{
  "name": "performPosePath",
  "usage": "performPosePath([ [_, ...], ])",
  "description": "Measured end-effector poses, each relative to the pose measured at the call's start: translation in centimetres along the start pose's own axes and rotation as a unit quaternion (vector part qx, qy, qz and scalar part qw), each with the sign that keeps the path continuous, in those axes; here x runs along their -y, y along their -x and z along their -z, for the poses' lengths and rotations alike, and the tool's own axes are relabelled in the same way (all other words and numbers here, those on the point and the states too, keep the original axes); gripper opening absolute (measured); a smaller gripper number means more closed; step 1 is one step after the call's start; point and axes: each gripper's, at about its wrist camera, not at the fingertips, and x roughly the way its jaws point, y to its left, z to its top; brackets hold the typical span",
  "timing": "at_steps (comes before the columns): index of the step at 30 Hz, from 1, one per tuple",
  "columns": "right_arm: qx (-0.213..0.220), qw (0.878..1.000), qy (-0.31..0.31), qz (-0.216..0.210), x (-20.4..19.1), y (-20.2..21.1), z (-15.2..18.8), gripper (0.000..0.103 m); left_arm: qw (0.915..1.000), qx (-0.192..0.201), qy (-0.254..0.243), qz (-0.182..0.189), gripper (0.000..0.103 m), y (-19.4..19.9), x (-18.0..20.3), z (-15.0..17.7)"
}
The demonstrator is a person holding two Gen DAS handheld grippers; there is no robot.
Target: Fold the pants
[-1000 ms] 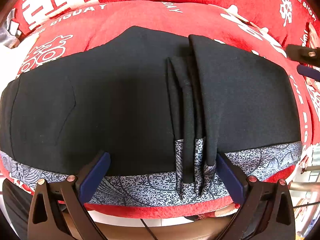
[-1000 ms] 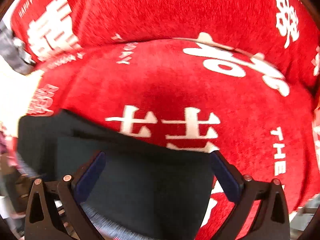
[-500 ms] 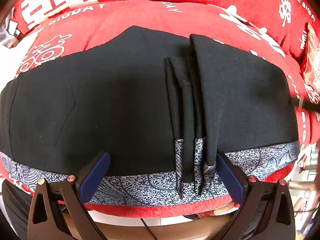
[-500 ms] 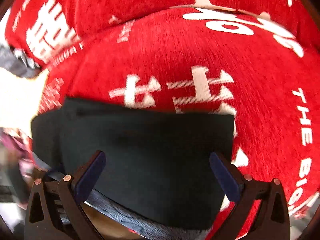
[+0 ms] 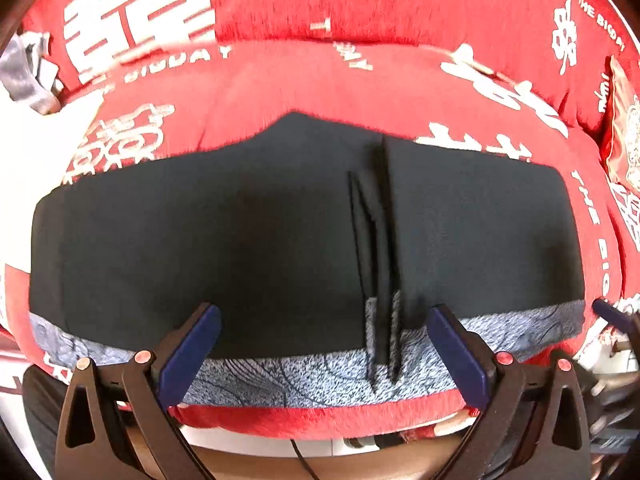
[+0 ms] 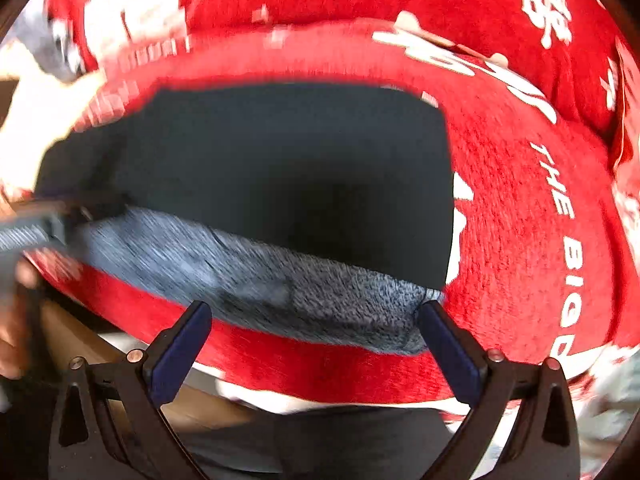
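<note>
Black pants (image 5: 248,240) lie flat on a red cushion, with a grey patterned band (image 5: 312,368) along the near edge and a bunch of pleats (image 5: 380,264) right of centre. My left gripper (image 5: 324,356) is open and empty, just in front of the band. In the right wrist view the pants (image 6: 288,184) and band (image 6: 256,280) show blurred. My right gripper (image 6: 316,344) is open and empty at the near right corner of the pants. Its tip (image 5: 608,312) shows at the right edge of the left wrist view.
The red cushion (image 5: 360,80) with white lettering sits against a red backrest (image 5: 400,0). A patterned pillow (image 5: 628,132) is at the far right. A grey object (image 5: 28,76) lies at the far left. The cushion's front edge (image 5: 320,420) drops to a pale floor.
Both grippers have pulled back toward the near edge, so the pants look farther away. The right gripper has come from the far right corner to the near right corner. Both stay open.
</note>
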Motion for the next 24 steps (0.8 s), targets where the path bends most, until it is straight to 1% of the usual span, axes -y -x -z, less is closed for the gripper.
performPosePath([
  [2,0.016,1.000,-0.022,0.014,0.3,0.1,-1.1,0.103,0.9997,-0.012,-0.021,-0.003,0.103,-0.6,0.9,0.3],
  [4,0.002,0.999,-0.032,0.022,-0.1,-1.2,-1.8,0.103,0.9989,-0.022,-0.033,-0.026,0.103,-1.6,1.1,0.8],
  [5,-0.011,0.999,-0.029,0.023,-0.4,-1.9,-1.7,0.103,0.9989,-0.026,-0.034,-0.021,0.103,-1.9,0.9,1.0],
  [6,-0.025,0.999,-0.018,0.026,-0.9,-2.8,-1.4,0.103,0.9990,-0.032,-0.029,-0.009,0.103,-2.2,0.4,1.2],
  [8,-0.028,0.998,0.018,0.057,-2.1,-3.6,-0.2,0.103,0.9991,-0.039,-0.015,0.009,0.103,-2.0,-0.8,1.4],
  [9,-0.026,0.995,0.048,0.081,-2.8,-3.9,0.4,0.103,0.9991,-0.039,-0.013,0.011,0.103,-1.9,-1.0,1.5],
  [10,-0.023,0.993,0.063,0.094,-3.2,-4.0,0.8,0.103,0.9992,-0.037,-0.011,0.010,0.103,-1.6,-1.5,1.6],
  [11,-0.020,0.993,0.064,0.099,-3.3,-3.8,0.9,0.103,0.9994,-0.033,-0.010,0.006,0.103,-1.3,-1.7,1.6],
  [12,-0.016,0.993,0.058,0.097,-3.3,-3.5,0.9,0.103,0.9996,-0.027,-0.008,-0.003,0.103,-0.9,-2.0,1.7],
  [13,-0.007,0.995,0.045,0.084,-3.1,-3.0,0.8,0.103,0.9997,-0.021,-0.005,-0.015,0.103,-0.6,-2.2,1.8],
  [15,0.004,0.997,0.017,0.071,-2.9,-2.8,0.5,0.103,0.9998,-0.014,0.002,-0.015,0.103,0.0,-3.0,1.7],
  [16,0.003,0.997,-0.001,0.079,-2.9,-3.2,0.1,0.103,0.9998,-0.013,0.009,-0.012,0.103,0.1,-3.7,1.7],
  [17,0.000,0.996,-0.004,0.087,-3.3,-3.7,0.0,0.103,0.9997,-0.011,0.020,-0.013,0.103,0.2,-4.4,1.6],
  [19,0.002,0.994,0.012,0.106,-5.7,-4.7,-0.6,0.103,0.9994,-0.009,0.032,-0.012,0.103,0.2,-5.4,1.6],
  [20,0.003,0.994,0.024,0.103,-6.9,-4.9,-0.9,0.103,0.9992,-0.010,0.037,-0.011,0.103,0.2,-6.0,1.7],
  [21,0.003,0.995,0.036,0.090,-8.1,-4.8,-0.4,0.103,0.9990,-0.013,0.041,-0.011,0.103,0.0,-6.3,1.5],
  [22,0.000,0.995,0.058,0.076,-10.2,-5.3,-0.5,0.103,0.9988,-0.015,0.044,-0.013,0.103,-0.3,-6.7,1.5],
  [23,0.002,0.993,0.074,0.087,-11.3,-5.5,-0.4,0.103,0.9985,-0.016,0.050,-0.017,0.103,-0.4,-7.3,1.6],
  [24,0.009,0.988,0.098,0.116,-12.5,-5.6,-0.4,0.103,0.9983,-0.016,0.053,-0.019,0.103,-0.4,-7.6,1.6],
])
